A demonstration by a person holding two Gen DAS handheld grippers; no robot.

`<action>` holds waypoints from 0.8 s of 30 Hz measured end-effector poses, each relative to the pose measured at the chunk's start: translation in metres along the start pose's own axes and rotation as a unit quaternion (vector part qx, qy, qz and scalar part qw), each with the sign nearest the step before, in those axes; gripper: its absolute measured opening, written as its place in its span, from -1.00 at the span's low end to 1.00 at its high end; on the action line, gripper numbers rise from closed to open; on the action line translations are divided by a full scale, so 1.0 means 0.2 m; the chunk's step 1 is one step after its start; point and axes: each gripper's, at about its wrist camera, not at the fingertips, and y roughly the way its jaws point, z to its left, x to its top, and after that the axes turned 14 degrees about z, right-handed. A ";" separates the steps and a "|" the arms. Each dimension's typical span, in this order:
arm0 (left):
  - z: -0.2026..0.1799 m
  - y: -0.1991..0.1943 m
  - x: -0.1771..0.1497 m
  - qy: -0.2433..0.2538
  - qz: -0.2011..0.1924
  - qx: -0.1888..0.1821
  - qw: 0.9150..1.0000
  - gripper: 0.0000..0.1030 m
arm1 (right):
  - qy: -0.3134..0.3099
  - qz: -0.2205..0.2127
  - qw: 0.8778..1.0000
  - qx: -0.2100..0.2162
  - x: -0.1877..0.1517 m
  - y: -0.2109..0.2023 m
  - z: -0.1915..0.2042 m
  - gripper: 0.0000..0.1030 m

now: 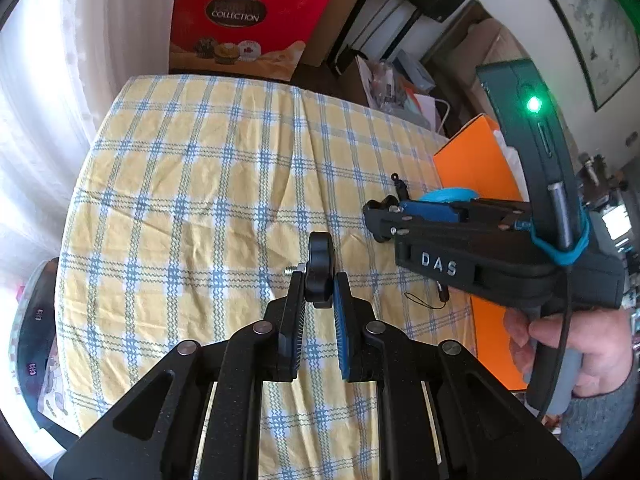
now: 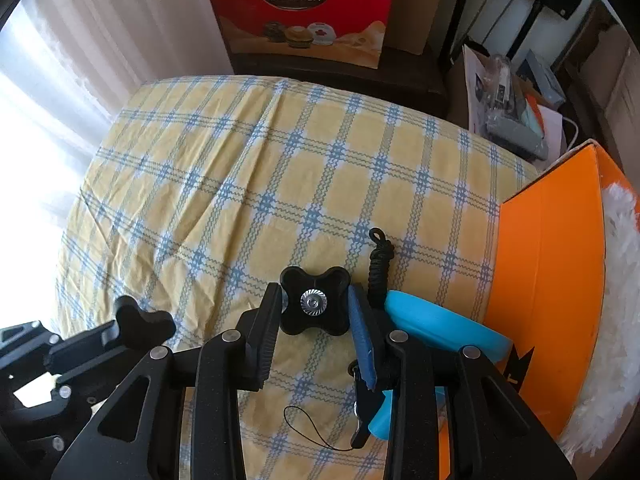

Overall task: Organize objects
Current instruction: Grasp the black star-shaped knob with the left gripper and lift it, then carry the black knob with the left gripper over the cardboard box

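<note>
The checked tablecloth point(image 2: 280, 168) is creased, so anything dropped on it may roll or settle askew. The orange box point(image 2: 560, 280) stands at the right edge, and a blue dish point(image 2: 440, 324) is seen just beside it, close under the right gripper point(image 2: 315, 294). The dish may be knocked if that tool is swung right.

The left gripper point(image 1: 319, 278) is clenched on a studded knob point(image 1: 319, 264), which is held only at the fingertips. The knob could be pivoted out by a jolt, and the two tools are near enough to collide.

The right gripper is closed around a four-lobed knob point(image 2: 314, 304) near the cloth's right side. Its pads appear to bear on rounded lobes only, so the knob could be twisted or squeezed out.

A coiled cord point(image 2: 380, 260) lies against the right finger, and a thin strap loop point(image 2: 308, 428) lies below. Either might be snagged and dragged along.
</note>
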 end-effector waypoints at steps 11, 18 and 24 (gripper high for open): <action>0.01 -0.09 0.02 -0.006 -0.016 0.007 1.000 -0.76 | 0.025 -0.027 0.999 0.034 -0.06 -0.04 -0.02 -0.37; -0.03 -0.17 0.01 -0.005 -0.036 0.019 0.999 -0.76 | 0.035 -0.067 0.996 0.051 -0.16 -0.18 -0.03 -0.37; -0.12 -0.23 -0.02 0.006 -0.052 0.026 0.998 -0.76 | 0.045 -0.101 0.992 0.056 -0.28 -0.31 -0.06 -0.37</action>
